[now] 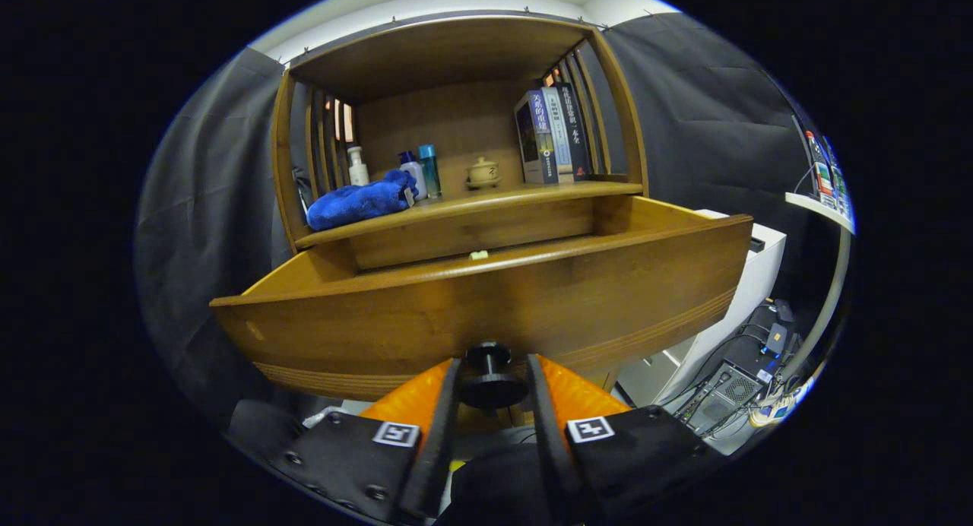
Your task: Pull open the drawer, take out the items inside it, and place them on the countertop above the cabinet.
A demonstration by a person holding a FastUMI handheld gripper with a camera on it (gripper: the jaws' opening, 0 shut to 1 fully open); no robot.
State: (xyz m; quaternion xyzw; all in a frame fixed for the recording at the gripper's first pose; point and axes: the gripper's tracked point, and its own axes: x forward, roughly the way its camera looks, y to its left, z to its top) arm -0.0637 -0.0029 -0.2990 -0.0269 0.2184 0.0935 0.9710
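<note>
Your hand-held gripper grips the drawer's knob, fingers closed on either side for pulling. The drawer stands well out below the worktop; a small pale item shows inside.

Drawer contents perhaps hidden inside

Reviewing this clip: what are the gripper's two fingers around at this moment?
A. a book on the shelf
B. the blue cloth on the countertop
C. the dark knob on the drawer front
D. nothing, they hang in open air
C: the gripper has a finger on each side of the drawer knob, with the drawer already pulled out.
</note>
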